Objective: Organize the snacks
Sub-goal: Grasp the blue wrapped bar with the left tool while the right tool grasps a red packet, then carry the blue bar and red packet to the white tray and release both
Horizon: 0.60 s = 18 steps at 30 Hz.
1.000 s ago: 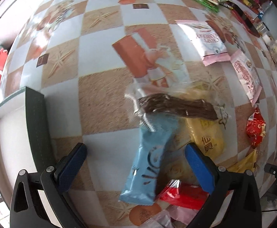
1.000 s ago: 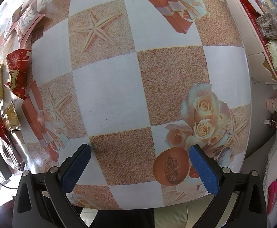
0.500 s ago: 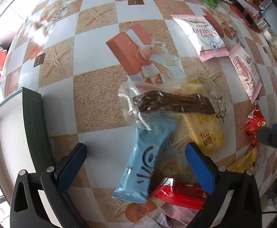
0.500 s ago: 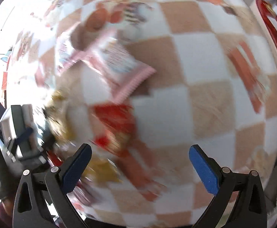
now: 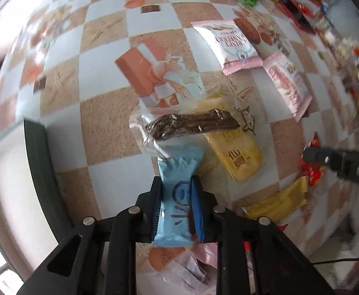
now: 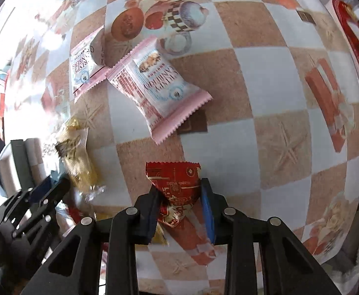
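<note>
Left view, ahead of the left gripper (image 5: 175,186): blocked by a clear-wrapped brown bar (image 5: 191,125) lying crosswise, yellow cracker packet (image 5: 236,154) touching it on the right.
Near right: gold wrapper (image 5: 277,202).
Far right: two pink packets (image 5: 231,45).
Left: dark tray wall (image 5: 40,167); bare checked cloth (image 5: 105,127) between it and the bar.
Right view, ahead of the right gripper (image 6: 180,191): open cloth up to a pink packet (image 6: 159,91); wide bare cloth (image 6: 277,135) right; left gripper body at near left.
</note>
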Motion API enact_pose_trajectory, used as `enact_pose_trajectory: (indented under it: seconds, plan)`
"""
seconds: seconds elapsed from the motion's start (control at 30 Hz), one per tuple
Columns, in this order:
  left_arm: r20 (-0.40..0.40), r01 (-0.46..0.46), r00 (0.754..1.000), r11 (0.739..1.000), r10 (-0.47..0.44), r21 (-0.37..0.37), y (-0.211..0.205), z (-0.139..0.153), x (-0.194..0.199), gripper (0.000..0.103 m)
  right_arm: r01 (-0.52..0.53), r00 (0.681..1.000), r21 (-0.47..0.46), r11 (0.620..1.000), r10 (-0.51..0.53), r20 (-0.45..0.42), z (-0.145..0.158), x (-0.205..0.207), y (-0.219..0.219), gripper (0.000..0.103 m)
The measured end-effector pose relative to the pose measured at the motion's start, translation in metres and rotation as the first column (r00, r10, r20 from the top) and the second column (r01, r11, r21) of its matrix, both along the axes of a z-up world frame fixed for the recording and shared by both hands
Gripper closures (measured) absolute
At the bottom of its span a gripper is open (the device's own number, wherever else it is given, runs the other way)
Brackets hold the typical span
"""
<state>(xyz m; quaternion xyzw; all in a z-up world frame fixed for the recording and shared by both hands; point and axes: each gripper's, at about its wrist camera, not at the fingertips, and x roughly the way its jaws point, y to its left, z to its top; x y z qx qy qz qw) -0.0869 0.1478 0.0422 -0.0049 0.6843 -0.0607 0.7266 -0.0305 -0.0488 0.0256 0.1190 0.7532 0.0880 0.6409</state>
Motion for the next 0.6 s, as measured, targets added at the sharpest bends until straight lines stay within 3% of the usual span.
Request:
enact_pose_trajectory:
  seconds: [0.23,0.33,0.6]
  plan:
    - [0.055,-0.004,0.998,1.000,0.006,-0.027,-0.003,0.034,-0.013,0.078,0.037,0.999,0.047,0.998,-0.037,0.000,0.003,-0.029,-0.017,0.071]
    - [0.047,0.001,0.999,0.999,0.001,-0.036,-0.002,0.035,-0.019,0.078,0.036,0.999,0.060,0.998,-0.037,0.015,0.008,-0.033,-0.020,0.071]
    - [0.066,-0.008,0.998,0.998,0.012,-0.059,0.026,0.058,-0.039,0.078,-0.060,0.998,0.085,0.995,0.056,0.043,0.033,-0.049,-0.003,0.070]
